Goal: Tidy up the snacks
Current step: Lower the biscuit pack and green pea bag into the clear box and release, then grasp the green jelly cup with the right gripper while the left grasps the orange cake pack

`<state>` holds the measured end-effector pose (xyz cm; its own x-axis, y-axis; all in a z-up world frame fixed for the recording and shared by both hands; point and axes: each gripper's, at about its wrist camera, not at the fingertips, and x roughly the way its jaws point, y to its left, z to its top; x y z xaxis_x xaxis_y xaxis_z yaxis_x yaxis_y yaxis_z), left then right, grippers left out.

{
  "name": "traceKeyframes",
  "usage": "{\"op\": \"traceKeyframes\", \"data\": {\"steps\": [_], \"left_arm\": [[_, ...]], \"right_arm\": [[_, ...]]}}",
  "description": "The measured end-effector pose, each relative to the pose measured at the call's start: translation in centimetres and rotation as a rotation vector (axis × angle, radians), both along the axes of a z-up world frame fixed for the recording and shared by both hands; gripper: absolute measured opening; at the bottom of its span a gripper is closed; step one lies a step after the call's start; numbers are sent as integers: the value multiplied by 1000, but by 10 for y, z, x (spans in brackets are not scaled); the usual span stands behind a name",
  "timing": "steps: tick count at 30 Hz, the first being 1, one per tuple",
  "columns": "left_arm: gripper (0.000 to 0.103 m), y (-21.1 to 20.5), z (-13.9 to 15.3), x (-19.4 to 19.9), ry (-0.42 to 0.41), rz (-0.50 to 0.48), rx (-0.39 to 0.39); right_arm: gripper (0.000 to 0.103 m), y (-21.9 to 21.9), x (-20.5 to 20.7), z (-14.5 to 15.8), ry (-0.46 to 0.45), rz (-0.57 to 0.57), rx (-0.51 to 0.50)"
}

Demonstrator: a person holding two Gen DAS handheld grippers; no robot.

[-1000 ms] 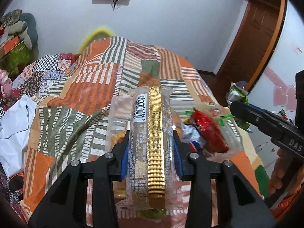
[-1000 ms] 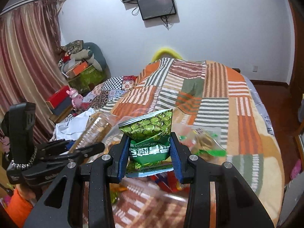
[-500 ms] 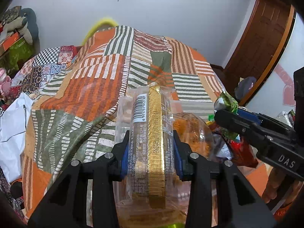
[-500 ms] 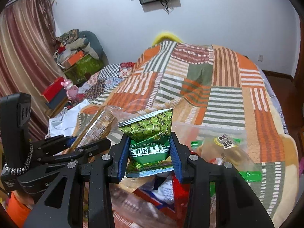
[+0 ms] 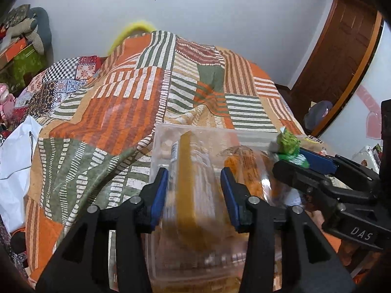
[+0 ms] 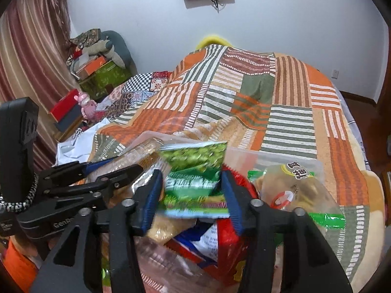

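patchwork bedspread [image 5: 136,112] fills frame; clear bin [image 5: 220,134] low centre. left gripper [image 5: 194,196] jaws opening around blurred gold-strip pack [image 5: 187,171], probably dropping. right gripper [image 6: 191,196] jaws opening, green pea bag [image 6: 193,171] between, over bin to release.

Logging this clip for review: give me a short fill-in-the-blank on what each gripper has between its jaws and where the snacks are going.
1. The left gripper, jaws opening, has a clear packet with a ____ strip between them.
2. The right gripper, jaws opening, has a ____ snack bag between them.
3. Both packets hang over a clear plastic ____ on the bed.

Missing words: gold; green; box
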<state>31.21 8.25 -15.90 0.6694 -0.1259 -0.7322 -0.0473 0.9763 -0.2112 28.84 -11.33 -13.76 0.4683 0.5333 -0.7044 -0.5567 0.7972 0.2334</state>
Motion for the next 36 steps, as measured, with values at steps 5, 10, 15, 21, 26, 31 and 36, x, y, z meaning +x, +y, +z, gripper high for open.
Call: {"op": "traceKeyframes", "data": {"steps": [5, 10, 15, 21, 26, 31, 36], "left_arm": [[48, 1, 11, -17, -23, -1, 23], [52, 6, 25, -43, -50, 1, 21], [59, 6, 31, -74, -49, -19, 33], [59, -3, 24, -110, -32, -54, 83], [61, -4, 12, -138, -17, -62, 110], [69, 2, -5, -152, 9, -82, 125], [69, 16, -18, -148, 47, -71, 115]], "right_arm": [[53, -3, -13, 5, -42, 4, -41], [53, -12, -26, 17, -49, 5, -20], [56, -19, -43, 29, -57, 15, 11], [58, -22, -68, 32, -54, 45, 23], [59, -13, -90, 17, -8, 87, 25], [59, 4, -100, -13, 98, 126, 32], [59, 24, -101, -37, 173, 161, 9]]}}
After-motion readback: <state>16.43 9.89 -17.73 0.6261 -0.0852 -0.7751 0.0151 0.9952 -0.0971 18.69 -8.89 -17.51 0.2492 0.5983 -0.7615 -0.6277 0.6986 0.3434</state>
